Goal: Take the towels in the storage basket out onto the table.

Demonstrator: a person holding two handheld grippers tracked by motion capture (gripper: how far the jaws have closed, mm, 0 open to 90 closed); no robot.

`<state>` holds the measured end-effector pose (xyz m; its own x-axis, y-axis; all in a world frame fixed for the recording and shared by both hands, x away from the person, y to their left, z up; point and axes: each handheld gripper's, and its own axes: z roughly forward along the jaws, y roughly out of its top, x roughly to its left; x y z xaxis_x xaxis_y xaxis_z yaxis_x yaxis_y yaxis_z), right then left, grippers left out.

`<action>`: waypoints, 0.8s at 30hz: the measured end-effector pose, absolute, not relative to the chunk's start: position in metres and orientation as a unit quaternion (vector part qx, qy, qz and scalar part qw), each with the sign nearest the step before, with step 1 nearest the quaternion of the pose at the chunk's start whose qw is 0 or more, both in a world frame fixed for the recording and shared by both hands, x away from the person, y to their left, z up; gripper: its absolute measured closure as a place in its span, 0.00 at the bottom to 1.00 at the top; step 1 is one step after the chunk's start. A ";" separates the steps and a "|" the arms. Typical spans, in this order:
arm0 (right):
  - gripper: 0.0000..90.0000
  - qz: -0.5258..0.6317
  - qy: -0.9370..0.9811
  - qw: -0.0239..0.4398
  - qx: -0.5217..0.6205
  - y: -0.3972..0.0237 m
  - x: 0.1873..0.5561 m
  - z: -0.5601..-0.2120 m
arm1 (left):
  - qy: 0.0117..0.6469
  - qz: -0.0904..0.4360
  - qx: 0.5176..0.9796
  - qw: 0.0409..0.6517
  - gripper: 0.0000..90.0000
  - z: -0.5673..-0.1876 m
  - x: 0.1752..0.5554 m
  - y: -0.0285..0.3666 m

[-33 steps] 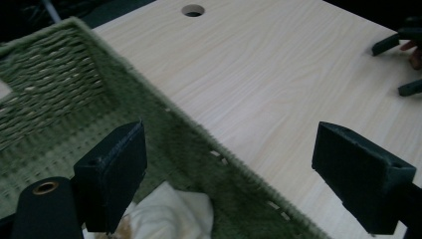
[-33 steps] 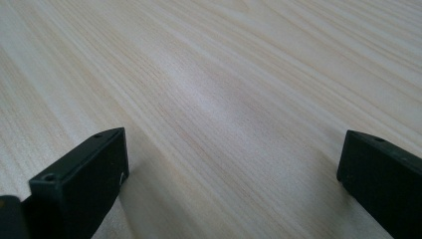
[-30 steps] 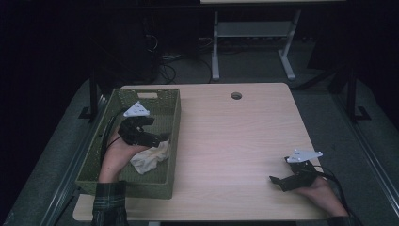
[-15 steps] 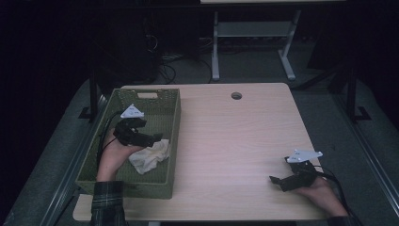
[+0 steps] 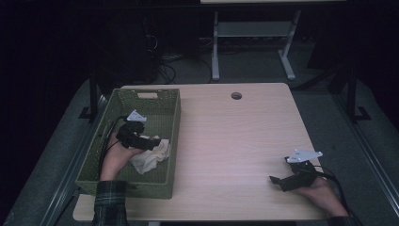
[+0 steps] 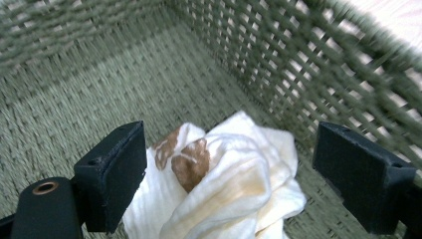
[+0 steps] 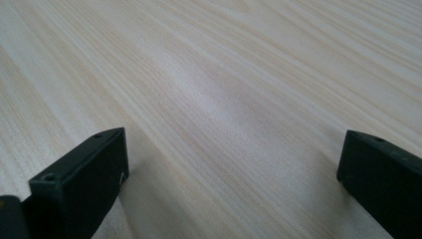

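A green woven basket (image 5: pixel 171 123) sits on the left part of a pale wooden surface (image 5: pixel 235 141). Inside the basket, toward its right wall and nearer the person's end, lies a crumpled white cloth (image 5: pixel 150 157) with brown stains.

The person's left hand (image 5: pixel 115 157) reaches into the basket and holds the left gripper (image 5: pixel 153 143) low over the cloth. In the left gripper view, the two black fingers (image 6: pixel 112 174) stand wide apart, one on each side of the cloth (image 6: pixel 224 184). The near finger looks to be touching the cloth's edge; the far finger is clear of it, just beside the basket's woven wall (image 6: pixel 308 64). The fingers are open and grip nothing. The stained folds face up between them, on the basket floor.

The right gripper (image 5: pixel 277 181) rests in the person's right hand (image 5: pixel 324 195) well to the right of the basket, near the surface's front right corner, with its tip turned toward the basket. In the right gripper view, its fingers (image 7: pixel 82 179) are spread wide over bare wood grain (image 7: pixel 224 99), holding nothing.
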<state>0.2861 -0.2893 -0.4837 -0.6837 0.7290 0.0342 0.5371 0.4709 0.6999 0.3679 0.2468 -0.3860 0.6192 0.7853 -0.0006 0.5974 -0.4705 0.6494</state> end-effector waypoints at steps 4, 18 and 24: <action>0.00 0.353 0.847 0.136 0.374 -0.289 0.286 -0.484 | 0.418 0.144 0.847 0.293 0.15 -0.397 0.371 0.246; 0.00 0.353 0.847 0.136 0.373 -0.289 0.286 -0.484 | 0.433 0.116 0.866 0.221 0.15 -0.423 0.378 0.241; 0.00 0.353 0.847 0.136 0.375 -0.289 0.286 -0.484 | 0.438 0.102 0.870 0.202 0.15 -0.429 0.378 0.239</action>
<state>0.2860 -0.2892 -0.4837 -0.6823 0.7303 0.0336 0.5380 0.4703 0.6996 0.3782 0.2392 -0.4294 0.5958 0.8031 0.0005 0.7209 -0.5351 0.4404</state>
